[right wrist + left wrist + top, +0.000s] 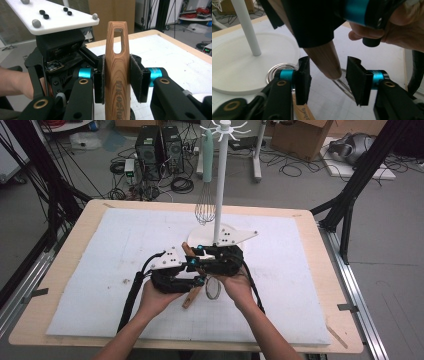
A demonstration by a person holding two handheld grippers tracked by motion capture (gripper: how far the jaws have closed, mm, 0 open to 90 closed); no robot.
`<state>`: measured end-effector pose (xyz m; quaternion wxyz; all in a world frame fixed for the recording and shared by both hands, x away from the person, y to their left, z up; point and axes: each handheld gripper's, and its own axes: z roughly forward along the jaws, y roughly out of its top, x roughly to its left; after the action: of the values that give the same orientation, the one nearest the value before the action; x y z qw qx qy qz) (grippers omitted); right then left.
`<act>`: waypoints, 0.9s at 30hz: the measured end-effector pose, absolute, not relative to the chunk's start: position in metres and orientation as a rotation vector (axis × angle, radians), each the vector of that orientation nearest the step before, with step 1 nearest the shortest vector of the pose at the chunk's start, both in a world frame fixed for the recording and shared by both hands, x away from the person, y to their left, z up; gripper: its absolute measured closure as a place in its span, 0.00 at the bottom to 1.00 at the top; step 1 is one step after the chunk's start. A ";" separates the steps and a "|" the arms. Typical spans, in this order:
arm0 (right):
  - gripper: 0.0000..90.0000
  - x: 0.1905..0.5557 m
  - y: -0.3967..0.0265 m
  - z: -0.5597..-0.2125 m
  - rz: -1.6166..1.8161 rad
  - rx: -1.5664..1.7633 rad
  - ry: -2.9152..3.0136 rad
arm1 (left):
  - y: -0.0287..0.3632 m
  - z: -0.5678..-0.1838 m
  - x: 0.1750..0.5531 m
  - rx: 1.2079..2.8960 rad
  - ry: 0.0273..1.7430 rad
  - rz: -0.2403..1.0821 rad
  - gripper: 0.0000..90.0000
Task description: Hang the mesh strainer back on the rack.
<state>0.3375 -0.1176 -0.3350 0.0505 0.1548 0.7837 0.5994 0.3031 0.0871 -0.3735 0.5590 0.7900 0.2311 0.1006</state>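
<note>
Right gripper view shows the right tool clamping the wooden handle; left gripper view shows the left tool open around the handle's tip.

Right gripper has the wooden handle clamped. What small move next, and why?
Probably close the left gripper a little more on the wooden handle: its tip sits between the jaws, but the pads are not yet touching. The right gripper already clamps it.

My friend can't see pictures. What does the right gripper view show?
The right tool is shut on a light brown wooden handle with a long slot near its rounded top, black pads pressing both its sides. Just left is the other black tool, topped by a white plate, over a white table mat.
</note>
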 end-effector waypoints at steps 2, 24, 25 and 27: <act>0.76 0.336 -0.116 -0.334 1.827 0.470 2.380 | 0.089 -0.373 0.304 1.852 0.548 0.234 0.68; 0.70 0.333 -0.125 -0.325 1.899 0.277 2.472 | 0.106 -0.361 0.304 1.842 0.452 0.148 0.78; 0.70 0.334 -0.125 -0.326 1.912 0.268 2.479 | 0.106 -0.360 0.304 1.849 0.442 0.144 0.78; 0.70 0.335 -0.124 -0.328 1.943 0.245 2.512 | 0.107 -0.360 0.303 1.862 0.420 0.131 0.78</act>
<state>0.3354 -0.1242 -0.3277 -0.0220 0.0769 0.7885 0.6098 0.3032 0.1066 -0.3602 0.5765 0.7952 0.1793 0.0561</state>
